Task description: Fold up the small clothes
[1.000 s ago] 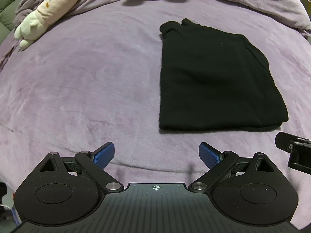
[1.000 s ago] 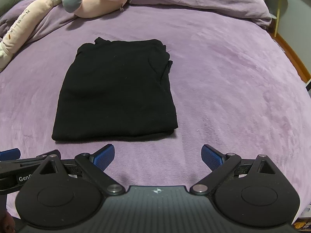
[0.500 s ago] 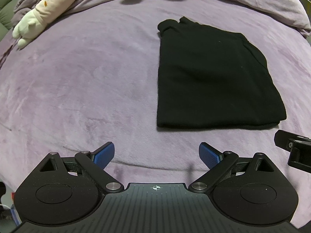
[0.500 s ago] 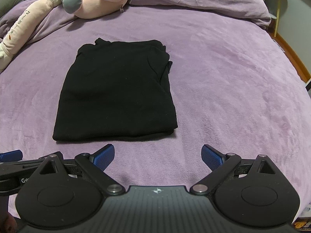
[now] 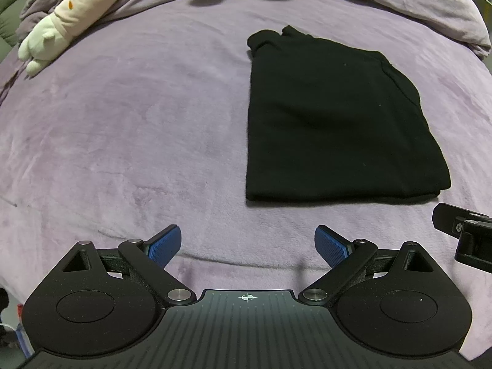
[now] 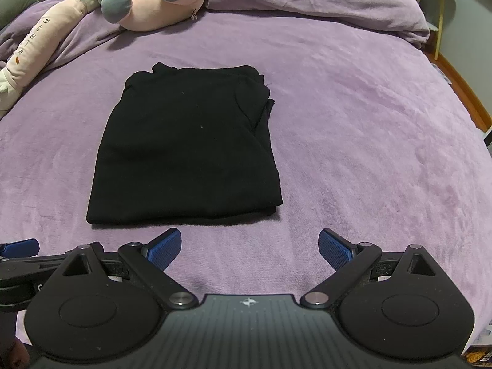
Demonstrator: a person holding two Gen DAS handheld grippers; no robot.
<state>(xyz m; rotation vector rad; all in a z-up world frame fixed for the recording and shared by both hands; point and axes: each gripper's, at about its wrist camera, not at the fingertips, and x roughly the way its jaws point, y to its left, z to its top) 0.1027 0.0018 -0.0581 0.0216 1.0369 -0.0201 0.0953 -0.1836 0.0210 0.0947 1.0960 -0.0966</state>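
A black garment (image 5: 332, 123) lies folded into a flat rectangle on the purple blanket; it also shows in the right wrist view (image 6: 187, 147). My left gripper (image 5: 247, 246) is open and empty, held near the blanket's front, just short of the garment's near left edge. My right gripper (image 6: 249, 246) is open and empty, just short of the garment's near right corner. Part of the right gripper's body shows at the right edge of the left wrist view (image 5: 464, 236). A blue fingertip (image 6: 21, 246) of the left gripper shows at the left edge of the right wrist view.
A long pink and cream plush toy (image 5: 61, 21) lies at the far left of the bed; it also shows in the right wrist view (image 6: 147, 3). A bunched purple duvet (image 6: 323, 0) lies along the back. The bed's right edge drops to a wooden floor (image 6: 464, 89).
Both grippers have drawn back slightly from the garment, so it sits a little further away in both views. The jaws stay open. The garment has not moved.
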